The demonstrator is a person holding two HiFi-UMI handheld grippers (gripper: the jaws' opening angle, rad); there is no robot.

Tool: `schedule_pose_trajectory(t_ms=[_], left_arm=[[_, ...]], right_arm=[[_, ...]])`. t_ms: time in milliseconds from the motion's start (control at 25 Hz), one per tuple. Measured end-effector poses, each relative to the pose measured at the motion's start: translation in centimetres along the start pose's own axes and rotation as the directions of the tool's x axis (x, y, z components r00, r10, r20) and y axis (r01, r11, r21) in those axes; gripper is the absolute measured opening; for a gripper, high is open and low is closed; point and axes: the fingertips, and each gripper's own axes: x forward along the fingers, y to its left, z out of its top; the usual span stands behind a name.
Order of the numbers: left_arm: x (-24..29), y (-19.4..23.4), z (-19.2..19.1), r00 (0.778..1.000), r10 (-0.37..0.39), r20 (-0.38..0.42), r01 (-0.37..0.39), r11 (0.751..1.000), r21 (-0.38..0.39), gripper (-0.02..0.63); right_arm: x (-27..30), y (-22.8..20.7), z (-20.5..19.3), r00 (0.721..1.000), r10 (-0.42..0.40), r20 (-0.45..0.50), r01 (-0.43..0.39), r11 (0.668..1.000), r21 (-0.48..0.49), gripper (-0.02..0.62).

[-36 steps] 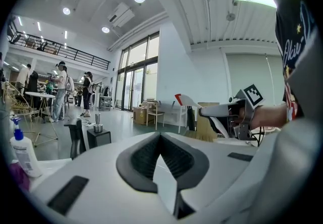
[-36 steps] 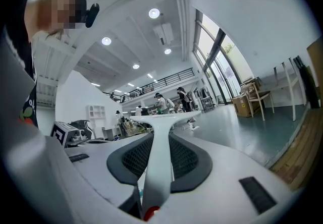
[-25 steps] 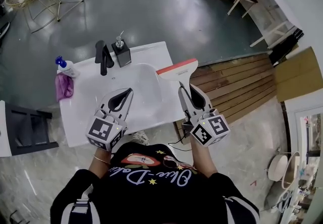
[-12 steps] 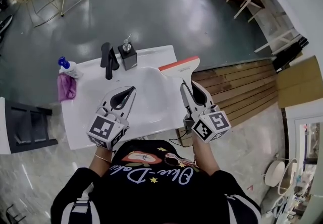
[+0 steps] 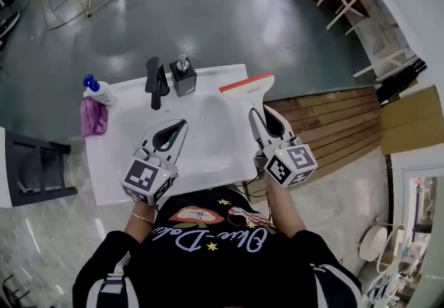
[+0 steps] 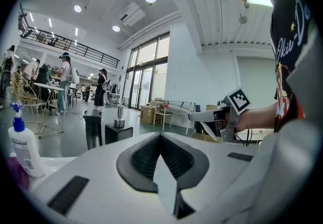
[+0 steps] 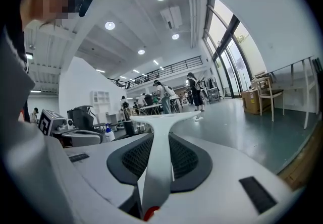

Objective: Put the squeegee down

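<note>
- Right gripper (image 5: 261, 114) is clamped on the white handle of the squeegee (image 5: 247, 89); its own view shows the handle running straight out between the closed jaws.
- From the head view, the squeegee's wide head lies at the far end, with a red strip along its far edge. It hangs at the right edge of the white sink top (image 5: 111, 178), partly past that edge and over the wooden boards (image 5: 326, 126).
- Whether the squeegee head touches the sink top cannot be told.
- Left gripper (image 5: 180, 124) has its jaws together with nothing between them, and it sits over the near part of the basin, left of the right gripper.
- At the far side of the sink top stand a black faucet (image 5: 157, 82) and, just right of it, a black soap dispenser (image 5: 184, 76).
- At the far left corner is a white bottle with a blue cap (image 5: 97, 91), with a purple cloth (image 5: 94, 116) just near of it.
</note>
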Motion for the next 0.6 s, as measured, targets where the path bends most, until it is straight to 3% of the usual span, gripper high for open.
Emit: schedule_pose_trajectory(t_ms=[600], left_arm=[[-0.7,0.9,-0.2,0.998,0.066,0.004,-0.066,0.997,-0.029,-0.008]], right_arm=[[3.1,-1.1,-2.4,0.996,0.042,-0.084,-0.041,0.999,0.011,0.109]])
